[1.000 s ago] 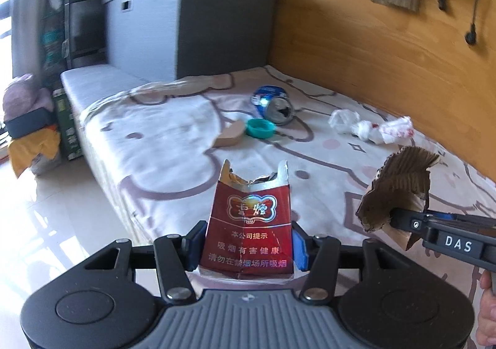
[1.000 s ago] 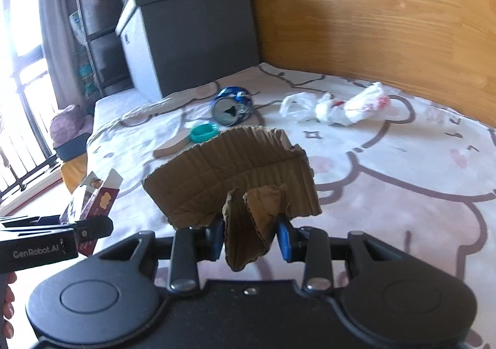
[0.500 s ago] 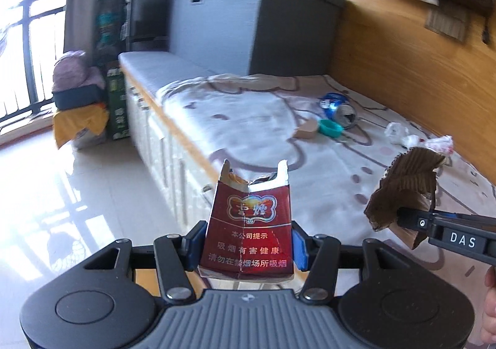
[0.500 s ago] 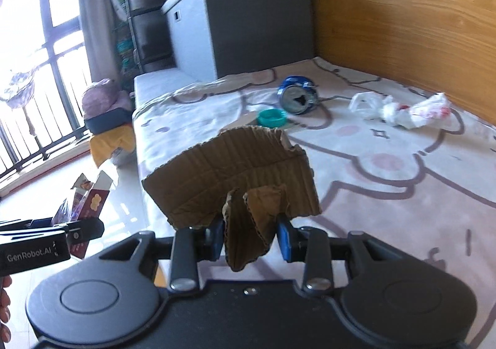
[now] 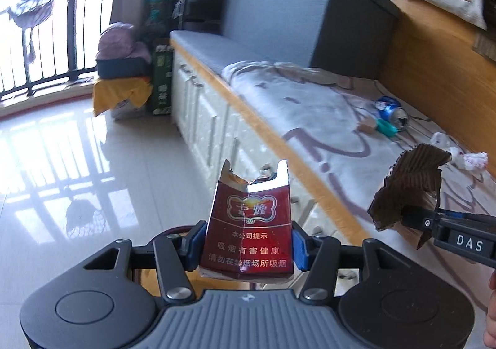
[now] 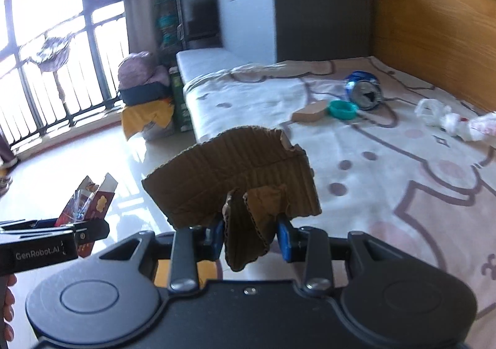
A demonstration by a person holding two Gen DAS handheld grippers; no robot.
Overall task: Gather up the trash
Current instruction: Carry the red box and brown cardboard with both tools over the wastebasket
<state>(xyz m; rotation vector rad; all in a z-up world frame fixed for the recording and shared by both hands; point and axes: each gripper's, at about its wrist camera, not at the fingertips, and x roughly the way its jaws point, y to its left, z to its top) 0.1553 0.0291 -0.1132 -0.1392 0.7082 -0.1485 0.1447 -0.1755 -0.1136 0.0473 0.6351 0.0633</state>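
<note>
- Left wrist view, lower centre: my left gripper is closed on a torn red cigarette pack — blue pads pressed to both its sides, pack upright, out over the floor.
- Right wrist view, centre: my right gripper is clamped on a crumpled piece of cardboard, held up off the blanket.
- So two pieces are picked up, I judge, but neither is binned — no bin shows in either view.
- Left on the blanket in the right half of that frame: a crushed blue can, a teal lid just beside it, a small cardboard scrap, and crumpled white plastic near the wooden wall.
</note>
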